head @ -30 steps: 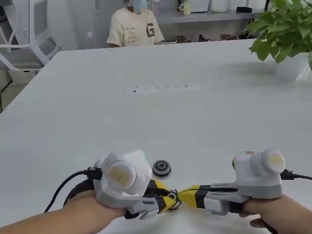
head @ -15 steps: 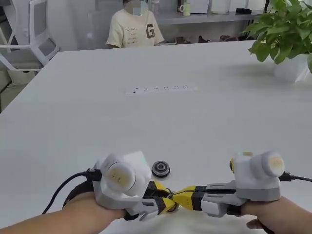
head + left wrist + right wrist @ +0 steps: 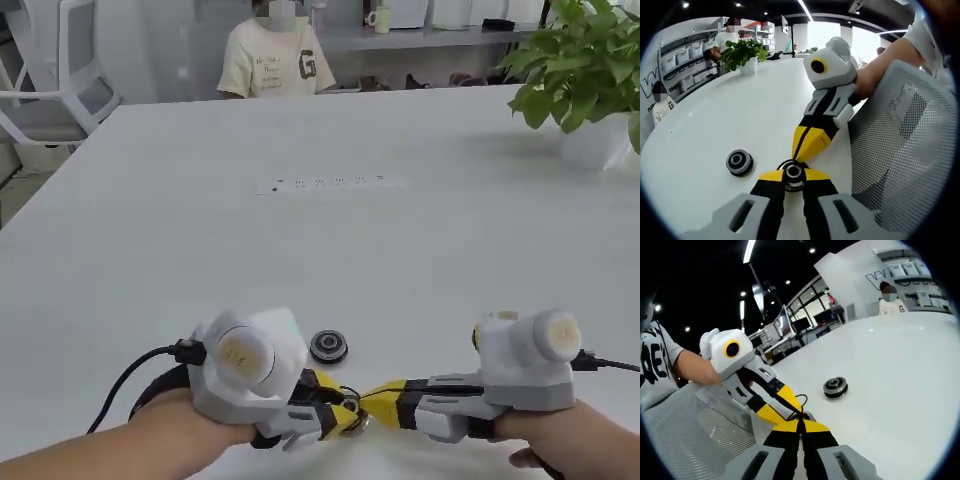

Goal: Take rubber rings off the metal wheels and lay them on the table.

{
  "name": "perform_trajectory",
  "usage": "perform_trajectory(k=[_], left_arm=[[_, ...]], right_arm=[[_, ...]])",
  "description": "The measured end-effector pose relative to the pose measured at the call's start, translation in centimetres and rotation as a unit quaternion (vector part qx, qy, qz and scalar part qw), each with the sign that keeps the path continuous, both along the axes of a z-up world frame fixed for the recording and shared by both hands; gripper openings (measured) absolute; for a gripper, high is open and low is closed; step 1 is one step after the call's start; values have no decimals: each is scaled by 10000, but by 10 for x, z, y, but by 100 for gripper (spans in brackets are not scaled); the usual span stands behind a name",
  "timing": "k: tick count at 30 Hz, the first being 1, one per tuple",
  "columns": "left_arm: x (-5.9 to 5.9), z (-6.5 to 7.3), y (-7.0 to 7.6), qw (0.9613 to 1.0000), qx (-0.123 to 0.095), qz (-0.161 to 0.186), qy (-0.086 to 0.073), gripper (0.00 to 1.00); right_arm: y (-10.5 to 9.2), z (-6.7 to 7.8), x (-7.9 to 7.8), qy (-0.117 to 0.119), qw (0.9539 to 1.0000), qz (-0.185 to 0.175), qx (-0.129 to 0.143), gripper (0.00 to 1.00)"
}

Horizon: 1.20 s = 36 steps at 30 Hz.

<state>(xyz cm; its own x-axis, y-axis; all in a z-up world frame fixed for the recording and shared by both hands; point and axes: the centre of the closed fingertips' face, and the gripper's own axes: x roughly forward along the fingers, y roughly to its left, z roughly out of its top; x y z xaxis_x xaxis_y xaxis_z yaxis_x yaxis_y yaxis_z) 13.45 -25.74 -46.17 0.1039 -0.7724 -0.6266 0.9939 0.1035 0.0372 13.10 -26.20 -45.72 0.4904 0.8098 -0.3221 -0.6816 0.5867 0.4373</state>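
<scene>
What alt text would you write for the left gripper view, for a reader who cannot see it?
The left gripper clamps a wheel in its yellow jaws while the right gripper, reaching in from above, pinches the wheel's thin black ring. A second wheel lies on the white table nearby.

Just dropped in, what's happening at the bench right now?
A person is working on one wheel with both grippers at the near edge of the table. The left claw is shut on the wheel. The right claw meets it head-on and looks shut on the thin black ring, which loops out from the wheel. A second wheel lies on the table just beyond.
</scene>
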Motion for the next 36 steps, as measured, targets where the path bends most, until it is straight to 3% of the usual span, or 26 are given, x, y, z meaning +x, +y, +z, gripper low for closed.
perform_trajectory(k=[8,25,28,36], left_arm=[[-6,8,6,9998,-32,-116,138,16],[-4,39,34,9997,-228,-49,42,32],[-1,44,41,9997,-250,40,24,39],[9,61,58,9989,-395,258,-79,43]], right_arm=[[2,4,-1,16,10000,74,28,0],[2,16,0,-26,9997,221,-22,0],[4,22,2,-60,9997,249,-23,0],[12,37,15,-187,9991,369,-71,0]])
